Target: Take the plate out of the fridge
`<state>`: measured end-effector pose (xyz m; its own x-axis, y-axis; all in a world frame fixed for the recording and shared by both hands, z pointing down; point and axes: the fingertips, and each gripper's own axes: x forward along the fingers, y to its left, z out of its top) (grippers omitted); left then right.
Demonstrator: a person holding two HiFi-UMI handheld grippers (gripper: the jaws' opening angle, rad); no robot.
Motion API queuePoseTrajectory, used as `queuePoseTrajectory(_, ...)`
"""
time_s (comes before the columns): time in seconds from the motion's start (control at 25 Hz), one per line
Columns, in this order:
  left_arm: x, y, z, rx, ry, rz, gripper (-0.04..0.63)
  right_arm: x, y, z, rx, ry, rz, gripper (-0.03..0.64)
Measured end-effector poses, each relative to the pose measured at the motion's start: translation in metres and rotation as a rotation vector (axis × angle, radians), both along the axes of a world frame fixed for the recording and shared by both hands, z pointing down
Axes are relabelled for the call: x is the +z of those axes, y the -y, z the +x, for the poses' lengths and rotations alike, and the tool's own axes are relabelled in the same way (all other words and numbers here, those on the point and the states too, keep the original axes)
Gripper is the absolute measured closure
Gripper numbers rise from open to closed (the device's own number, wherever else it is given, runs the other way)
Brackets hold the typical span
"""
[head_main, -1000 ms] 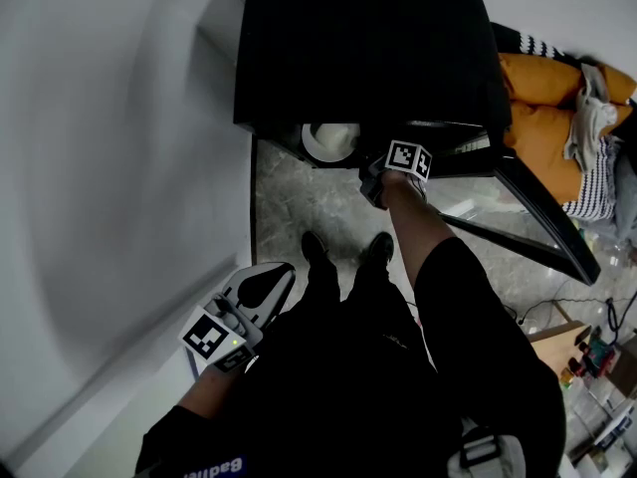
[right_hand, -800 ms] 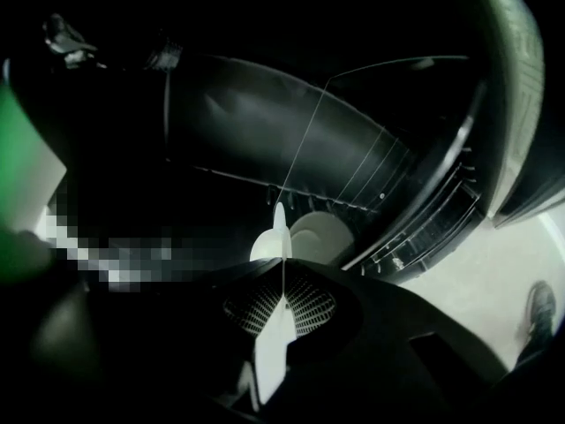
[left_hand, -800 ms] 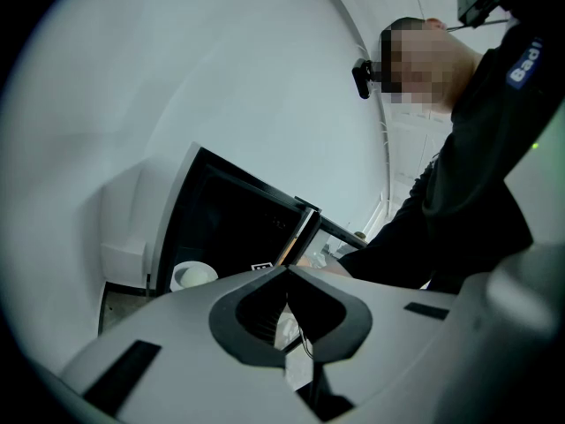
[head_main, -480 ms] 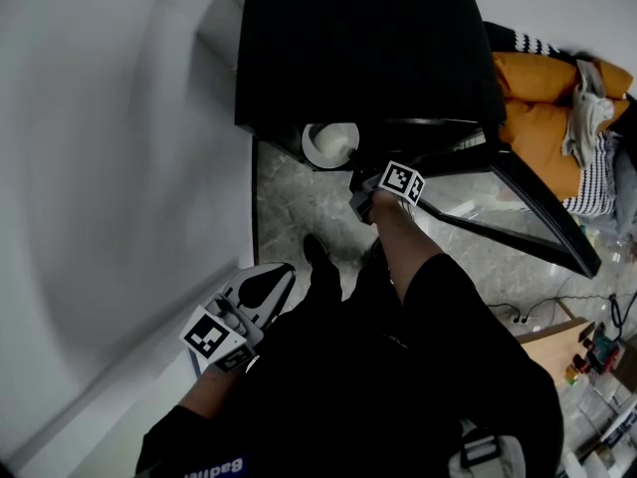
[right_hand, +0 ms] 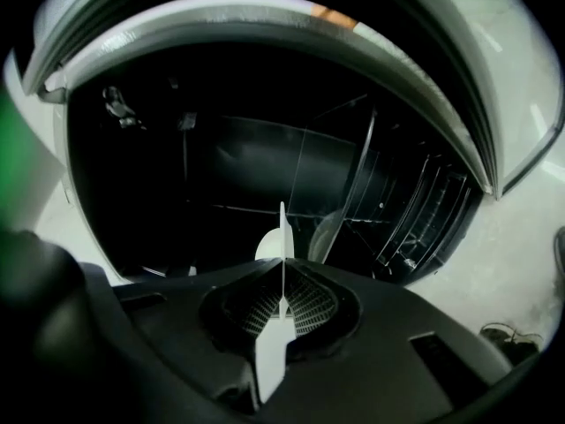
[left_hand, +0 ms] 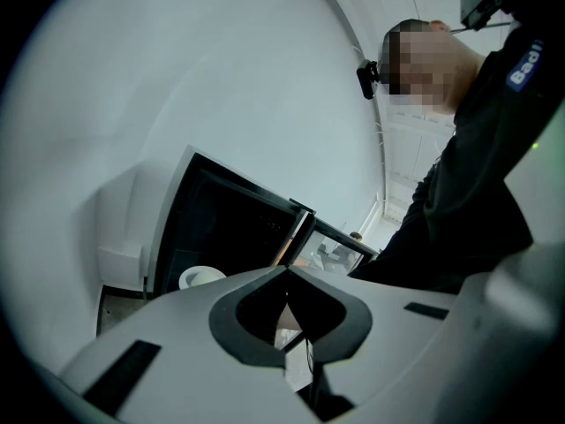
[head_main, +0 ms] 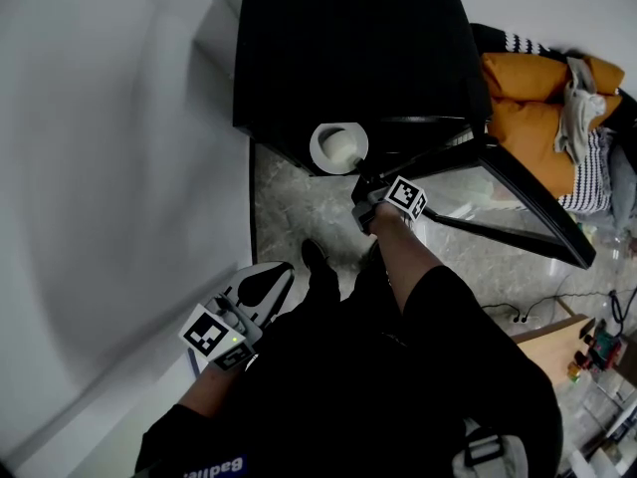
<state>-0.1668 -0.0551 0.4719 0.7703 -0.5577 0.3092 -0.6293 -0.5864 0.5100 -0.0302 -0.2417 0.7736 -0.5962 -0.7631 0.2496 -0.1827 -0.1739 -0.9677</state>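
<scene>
A white plate sticks out of the front of the black fridge, low over the floor. My right gripper is shut on its near rim. In the right gripper view the plate stands edge-on as a thin white line pinched between the jaws of that gripper, with the dark fridge interior behind. My left gripper hangs by my left hip, away from the fridge. Its white jaws meet at the tips, shut on nothing. The plate shows small in that view.
The fridge door stands open to the right, over the marble floor. A white wall runs along the left. Orange cushions and striped cloth lie behind the door. My feet stand just before the fridge.
The right gripper has drawn back toward me and a little left, bringing the plate farther out of the fridge. The left gripper has stayed where it was.
</scene>
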Motion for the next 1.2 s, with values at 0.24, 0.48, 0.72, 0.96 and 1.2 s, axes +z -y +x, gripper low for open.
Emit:
queuePoseTrajectory(0.24, -0.009, 0.001, 0.005, 0.014, -0.003, 0.038, 0.588, -0.024, -0.016, 0.018, 0.040, 0.043, 0.014, 0.603)
queuePoseTrajectory(0.48, -0.023, 0.001, 0.012, 0.023, -0.024, 0.076, 0.588, -0.064, -0.040, 0.032, 0.004, 0.060, 0.041, 0.603)
queuePoseTrajectory(0.72, -0.030, -0.002, 0.023, 0.053, -0.018, 0.098, 0.588, -0.100, -0.072, 0.045, -0.039, 0.063, 0.043, 0.603)
queuePoseTrajectory(0.96, -0.042, -0.004, 0.035, 0.065, -0.054, 0.121, 0.588, -0.134, -0.095, 0.055, -0.049, 0.097, 0.060, 0.603)
queuePoseTrajectory(1.2, -0.045, -0.005, 0.044, 0.077, -0.046, 0.132, 0.588, -0.164, -0.108, 0.064, -0.079, 0.101, 0.077, 0.601)
